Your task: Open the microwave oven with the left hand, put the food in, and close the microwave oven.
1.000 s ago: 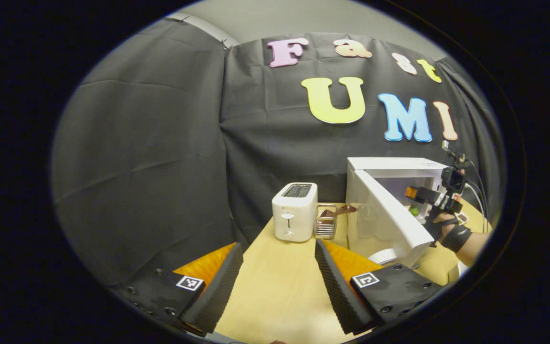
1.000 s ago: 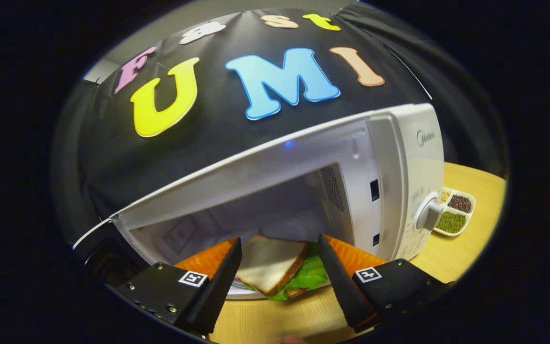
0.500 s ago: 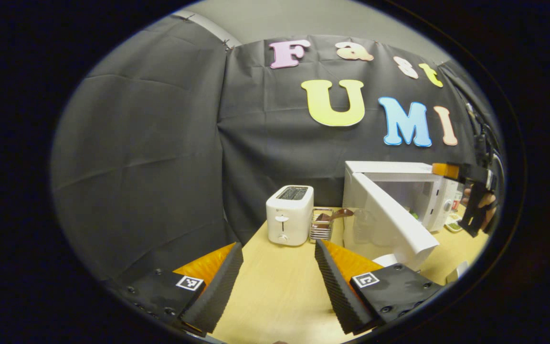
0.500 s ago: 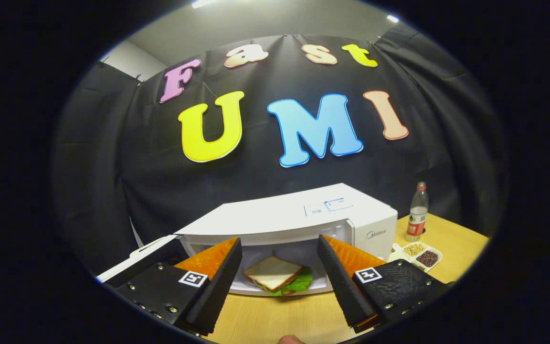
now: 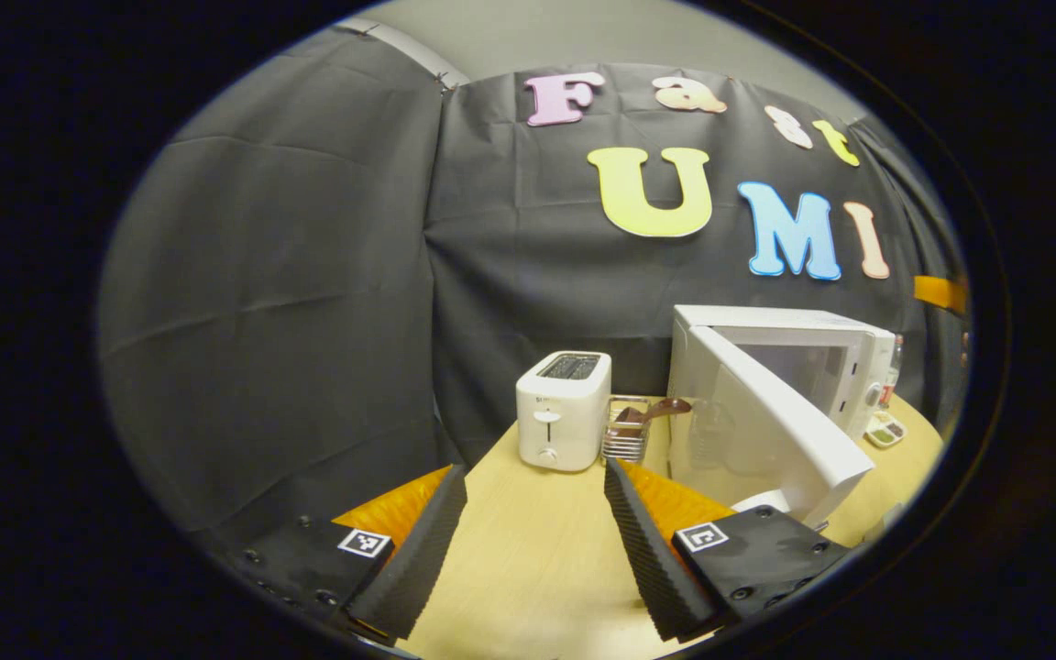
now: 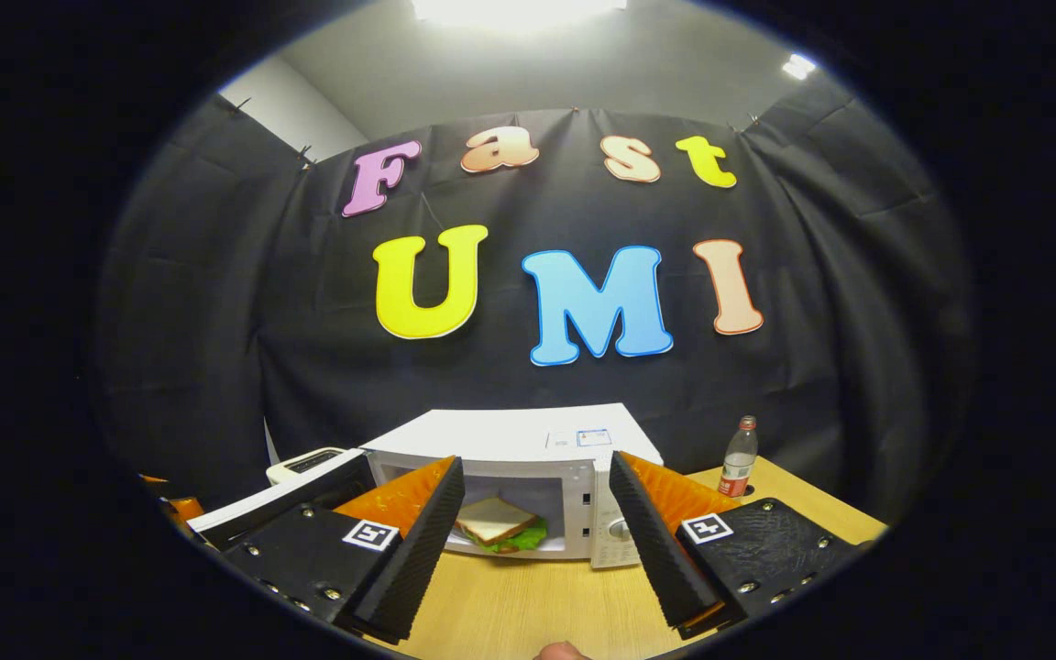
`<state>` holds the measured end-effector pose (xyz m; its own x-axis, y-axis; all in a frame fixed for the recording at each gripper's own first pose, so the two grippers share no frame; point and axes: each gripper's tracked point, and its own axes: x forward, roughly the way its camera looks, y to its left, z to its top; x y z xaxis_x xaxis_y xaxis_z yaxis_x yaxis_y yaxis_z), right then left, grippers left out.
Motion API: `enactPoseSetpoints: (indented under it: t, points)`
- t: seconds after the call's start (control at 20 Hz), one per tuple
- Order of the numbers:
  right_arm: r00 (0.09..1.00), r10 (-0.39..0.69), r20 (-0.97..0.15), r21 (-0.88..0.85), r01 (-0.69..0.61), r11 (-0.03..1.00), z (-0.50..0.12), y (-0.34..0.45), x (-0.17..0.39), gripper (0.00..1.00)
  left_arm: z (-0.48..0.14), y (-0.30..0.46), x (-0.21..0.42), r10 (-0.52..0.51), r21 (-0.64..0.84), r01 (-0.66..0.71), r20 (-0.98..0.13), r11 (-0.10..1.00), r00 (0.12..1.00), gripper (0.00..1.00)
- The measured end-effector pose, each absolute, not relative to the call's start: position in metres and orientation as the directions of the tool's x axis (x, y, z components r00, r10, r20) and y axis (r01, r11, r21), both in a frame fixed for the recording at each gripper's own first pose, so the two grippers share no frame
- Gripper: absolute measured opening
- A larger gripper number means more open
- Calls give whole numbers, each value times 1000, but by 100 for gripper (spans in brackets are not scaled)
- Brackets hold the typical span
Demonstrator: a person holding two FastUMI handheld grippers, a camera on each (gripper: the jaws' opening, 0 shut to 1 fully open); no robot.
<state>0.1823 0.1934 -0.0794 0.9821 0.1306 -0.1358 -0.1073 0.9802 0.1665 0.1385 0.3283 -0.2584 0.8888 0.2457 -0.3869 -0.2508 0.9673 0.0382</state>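
My microwave oven (image 6: pixel 528 440) is white, door (image 5: pixel 771 412) included. The sandwich (image 6: pixel 499 524) inside shows pale bread with a tan crust over bright green lettuce. The toaster (image 5: pixel 563 408) is white with a dark slot on top. The desk (image 5: pixel 537 559) is light yellow wood grain. The bottle (image 6: pixel 739 456) is clear with a red cap and red label. The wire basket (image 5: pixel 624 431) is silver, holding something brown.

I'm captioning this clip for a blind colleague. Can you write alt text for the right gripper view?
A white microwave stands on a wooden table with its door swung open and a sandwich inside, framed between the open right gripper fingers. A bottle stands to the right of the microwave.
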Motion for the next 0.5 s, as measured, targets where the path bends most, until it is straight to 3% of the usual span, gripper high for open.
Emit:
enactPoseSetpoints:
  t: [0.25,0.3,0.5]
  points:
    - [986,114,-121,159,-94,983,-57,159,144,96,-271,326,132,266,31,-278,-409,960,873,100]
    - [987,109,-122,154,-89,984,-55,152,139,96,-274,324,132,264,21,-281,-416,960,870,96]
    - [988,89,-130,148,-69,987,-55,128,116,96,-281,304,132,227,-10,-256,-437,967,871,60]
